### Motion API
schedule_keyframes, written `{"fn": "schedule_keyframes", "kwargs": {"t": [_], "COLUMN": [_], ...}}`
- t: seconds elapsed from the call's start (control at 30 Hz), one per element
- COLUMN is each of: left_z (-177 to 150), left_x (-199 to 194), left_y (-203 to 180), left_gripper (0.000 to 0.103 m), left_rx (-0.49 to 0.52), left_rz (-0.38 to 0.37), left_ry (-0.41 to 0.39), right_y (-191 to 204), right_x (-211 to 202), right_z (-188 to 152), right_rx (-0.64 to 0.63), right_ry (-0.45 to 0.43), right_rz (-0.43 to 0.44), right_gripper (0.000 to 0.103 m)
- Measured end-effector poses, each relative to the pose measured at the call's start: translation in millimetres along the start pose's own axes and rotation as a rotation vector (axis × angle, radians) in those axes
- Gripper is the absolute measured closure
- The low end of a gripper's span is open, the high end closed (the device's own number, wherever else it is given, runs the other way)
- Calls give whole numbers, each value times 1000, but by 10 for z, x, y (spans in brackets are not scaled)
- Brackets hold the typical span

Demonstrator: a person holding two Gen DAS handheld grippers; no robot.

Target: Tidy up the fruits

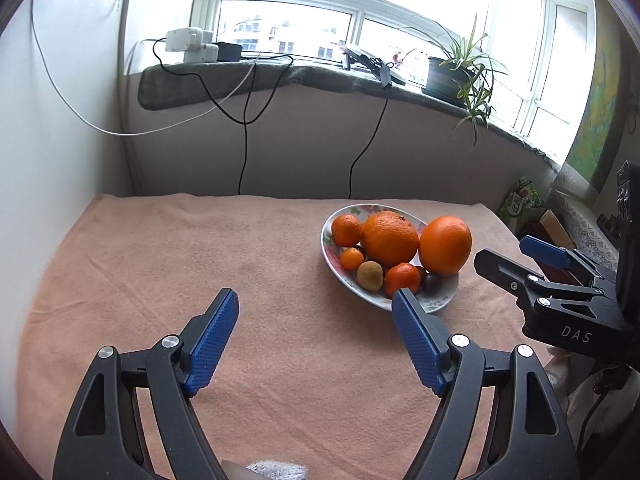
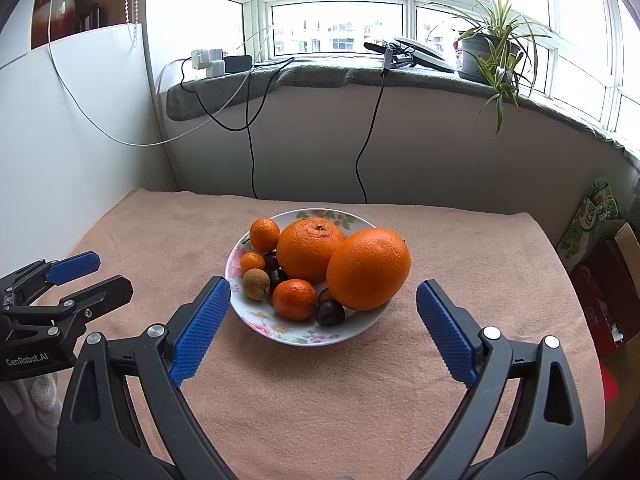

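Observation:
A flowered white plate [image 2: 280, 330] [image 1: 436, 304] sits on a pink towel and holds two big oranges [image 2: 368, 268] [image 2: 310, 250], small mandarins [image 2: 294, 299], a brown kiwi-like fruit [image 2: 256, 284] and dark plums [image 2: 330, 312]. In the right wrist view my right gripper [image 2: 323, 294] stands open just short of the plate's near rim, nothing between its blue pads. My left gripper [image 1: 315, 300] is open over bare towel, left of the plate, empty. Each gripper shows at the edge of the other's view: the right gripper [image 1: 516, 254], the left gripper [image 2: 106, 270].
The pink towel [image 1: 160, 248] covers the table. A white board stands at the left, a wall with hanging cables behind. On the windowsill sit chargers and a potted plant [image 2: 492, 52]. Boxes and a green packet [image 2: 588, 224] crowd the right side.

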State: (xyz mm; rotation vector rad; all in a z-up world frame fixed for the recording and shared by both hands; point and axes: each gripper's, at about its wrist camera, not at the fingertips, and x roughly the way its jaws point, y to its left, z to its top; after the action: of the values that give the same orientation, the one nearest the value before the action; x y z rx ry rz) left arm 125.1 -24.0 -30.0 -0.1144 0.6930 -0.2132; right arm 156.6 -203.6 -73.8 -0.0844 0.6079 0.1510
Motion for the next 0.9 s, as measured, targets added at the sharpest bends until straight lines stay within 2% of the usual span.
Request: {"fn": "schedule_keyframes", "kwargs": {"t": [0.9], "left_z": [-50], "left_x": [-104], "left_y": [-3], "left_gripper": [23], "left_rx": [0], "left_rz": [32], "left_ry": [-9], "right_y": [-50], "right_x": [-102], "right_z": [-67], "right_rx": [37], "right_ry": [-5], "right_rz": [5], "right_gripper": [7]}}
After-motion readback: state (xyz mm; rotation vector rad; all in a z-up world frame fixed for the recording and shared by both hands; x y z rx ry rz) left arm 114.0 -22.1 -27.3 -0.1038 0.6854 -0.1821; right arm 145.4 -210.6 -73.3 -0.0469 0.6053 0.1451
